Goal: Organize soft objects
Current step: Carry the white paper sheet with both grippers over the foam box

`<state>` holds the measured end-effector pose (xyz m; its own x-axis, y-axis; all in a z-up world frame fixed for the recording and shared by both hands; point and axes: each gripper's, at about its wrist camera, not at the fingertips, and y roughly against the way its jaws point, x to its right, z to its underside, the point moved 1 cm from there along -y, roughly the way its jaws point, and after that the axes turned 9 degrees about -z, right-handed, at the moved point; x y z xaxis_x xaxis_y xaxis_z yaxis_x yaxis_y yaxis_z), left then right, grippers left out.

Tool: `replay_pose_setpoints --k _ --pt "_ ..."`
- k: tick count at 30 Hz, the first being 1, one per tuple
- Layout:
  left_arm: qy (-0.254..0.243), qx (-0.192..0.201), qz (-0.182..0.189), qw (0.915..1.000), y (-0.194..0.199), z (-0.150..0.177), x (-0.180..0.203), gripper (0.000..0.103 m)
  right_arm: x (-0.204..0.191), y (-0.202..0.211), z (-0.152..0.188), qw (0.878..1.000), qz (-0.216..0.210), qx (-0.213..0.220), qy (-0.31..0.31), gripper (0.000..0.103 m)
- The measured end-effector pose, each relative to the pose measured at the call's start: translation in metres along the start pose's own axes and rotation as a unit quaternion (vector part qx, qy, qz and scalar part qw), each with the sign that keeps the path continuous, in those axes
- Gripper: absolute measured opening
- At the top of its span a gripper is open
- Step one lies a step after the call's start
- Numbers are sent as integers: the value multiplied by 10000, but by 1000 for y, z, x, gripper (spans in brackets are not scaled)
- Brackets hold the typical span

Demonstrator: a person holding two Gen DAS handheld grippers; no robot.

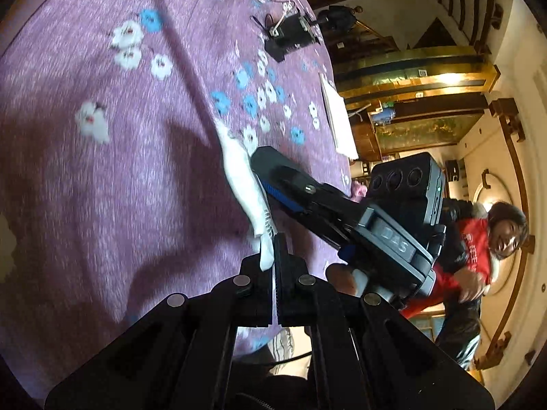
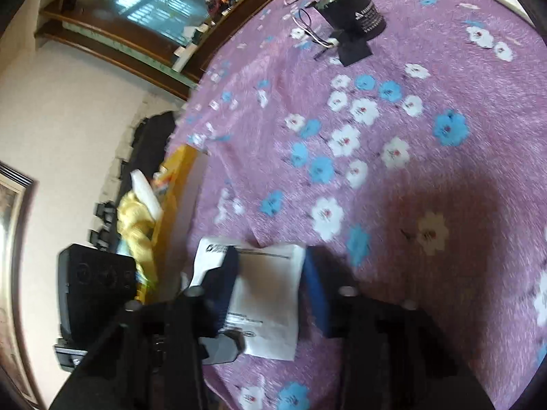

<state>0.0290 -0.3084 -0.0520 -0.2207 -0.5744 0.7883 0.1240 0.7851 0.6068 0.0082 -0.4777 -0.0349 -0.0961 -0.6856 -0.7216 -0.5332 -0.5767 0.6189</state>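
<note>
White packet (image 1: 244,184) clamped in left gripper (image 1: 273,259) jaws, right gripper (image 2: 270,283) jaws apart astride it, yellow bag (image 2: 174,184) holding cloths.

Bed with purple floral cover (image 2: 427,109). Lying on it: a black cylindrical device (image 2: 355,13) with wires near the far edge, a white paper (image 1: 336,116) at one side, a white packet (image 2: 266,300) nearer.

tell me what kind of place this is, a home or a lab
Most likely a lived-in home, not a lab. The work surface is covered by a purple floral cloth, like a bedspread or tablecloth. Dark carved wooden furniture with glass lines the wall, and a framed picture hangs nearby.
</note>
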Motion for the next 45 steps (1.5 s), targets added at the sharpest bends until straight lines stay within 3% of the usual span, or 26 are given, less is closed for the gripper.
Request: replay_pose_setpoints --k 2,3,7,19,45 --pt "-29 27 -27 10000 2 1 0 0 -2 5 3 9999 61 38 95 18" --pt "-38 21 7 10000 3 1 0 0 -2 6 4 9999 72 39 129 8" --pt "-215 59 48 9997 7 9 7 0 -1 14 12 9998 -12 42 217 0" --pt "-542 432 -65 9976 38 24 23 0 -32 28 20 9976 -137 279 615 0" --pt "-621 562 -177 9963 54 22 27 0 -49 28 19 9962 -412 319 692 0"
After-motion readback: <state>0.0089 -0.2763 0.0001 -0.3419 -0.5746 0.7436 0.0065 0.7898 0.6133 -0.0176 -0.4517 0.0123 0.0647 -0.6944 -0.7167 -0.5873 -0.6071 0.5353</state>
